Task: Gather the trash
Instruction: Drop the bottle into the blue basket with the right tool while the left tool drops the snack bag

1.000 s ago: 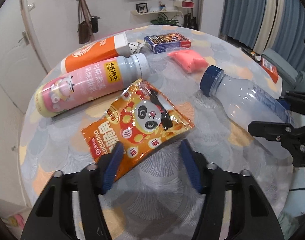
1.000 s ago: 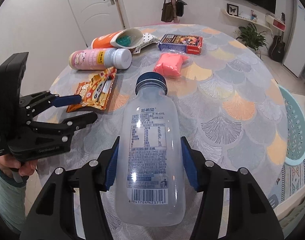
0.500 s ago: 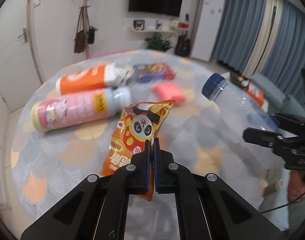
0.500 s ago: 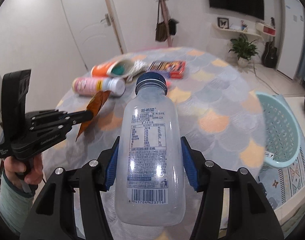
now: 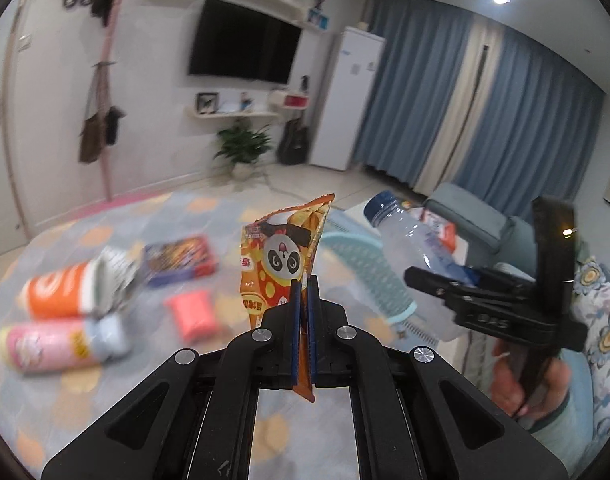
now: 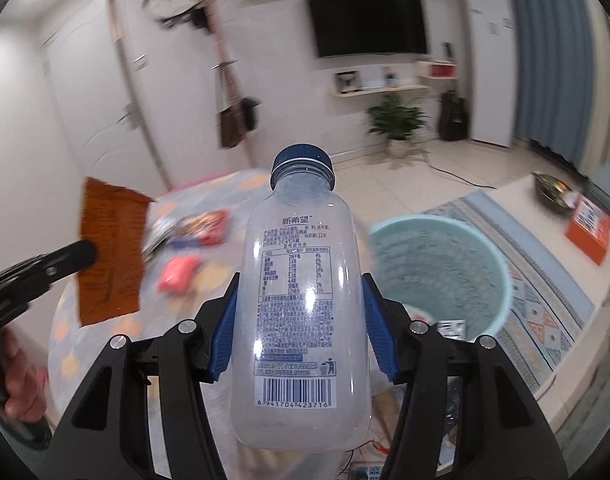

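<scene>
- Left gripper (image 5: 301, 284): my jaws are pressed together on the orange snack wrapper (image 5: 283, 256), pinching it by its lower part. It stands edge-up between the blue pads, clear of the table (image 5: 85, 392). Thin foil needs a full clamp, so the pads meet with only the film between them.
- Right gripper (image 6: 301, 312): jaws stand partly apart but pressed on both flanks of the empty plastic bottle (image 6: 301, 280). It is held by the body, blue cap pointing away, barcode end towards my camera. A hold around the widest part keeps it from slipping.
- Both items are in the air, not on the table. I judge this the carry step, one piece of trash per hand.
- The pale green basket (image 6: 493, 280) sits on the floor just beyond the table edge, ahead and right of the bottle. It looks the likely drop point; its mouth is open upward.
- Still on the table: orange tube (image 5: 61, 294), pink bottle (image 5: 61, 344), pink block (image 5: 191, 312) and blue-red box (image 5: 181, 260). All are blurred.
- Risk, in my judgement: the wrapper may flutter wide of the rim on release.
</scene>
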A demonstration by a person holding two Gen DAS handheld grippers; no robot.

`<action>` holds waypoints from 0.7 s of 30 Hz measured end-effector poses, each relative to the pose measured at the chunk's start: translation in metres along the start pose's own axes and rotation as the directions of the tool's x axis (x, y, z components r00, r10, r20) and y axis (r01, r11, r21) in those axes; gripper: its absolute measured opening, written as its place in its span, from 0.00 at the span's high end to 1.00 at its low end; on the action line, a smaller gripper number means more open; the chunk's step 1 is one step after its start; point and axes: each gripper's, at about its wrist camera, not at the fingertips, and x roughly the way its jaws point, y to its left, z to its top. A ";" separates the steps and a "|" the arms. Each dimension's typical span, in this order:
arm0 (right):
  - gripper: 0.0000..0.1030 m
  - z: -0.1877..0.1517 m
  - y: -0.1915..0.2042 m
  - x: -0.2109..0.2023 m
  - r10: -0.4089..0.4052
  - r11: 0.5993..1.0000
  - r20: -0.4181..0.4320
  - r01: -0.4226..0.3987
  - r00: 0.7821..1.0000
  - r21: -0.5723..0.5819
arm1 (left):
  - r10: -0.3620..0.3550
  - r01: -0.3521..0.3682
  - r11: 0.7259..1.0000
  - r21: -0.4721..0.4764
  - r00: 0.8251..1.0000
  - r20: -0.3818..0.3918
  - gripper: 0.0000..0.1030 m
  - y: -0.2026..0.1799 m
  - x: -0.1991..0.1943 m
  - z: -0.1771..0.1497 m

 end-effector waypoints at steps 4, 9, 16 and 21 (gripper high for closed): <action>0.48 0.016 -0.037 0.010 -0.073 0.995 0.010 0.072 0.997 0.069 | -0.065 0.064 0.998 0.014 0.998 0.010 0.99 -0.023 0.028 0.027; 0.48 0.025 -0.076 0.028 -0.144 0.980 -0.008 0.143 0.990 0.136 | -0.143 0.143 0.990 0.006 0.990 -0.020 0.99 -0.052 0.077 0.056; 0.48 0.028 -0.121 0.074 -0.182 0.951 -0.098 0.200 0.979 0.236 | -0.185 0.184 0.983 -0.010 0.979 -0.085 0.99 -0.078 0.150 0.071; 0.48 0.020 -0.143 0.108 -0.188 0.929 -0.184 0.235 0.965 0.284 | -0.214 0.205 0.976 -0.066 0.964 -0.159 0.99 -0.074 0.203 0.066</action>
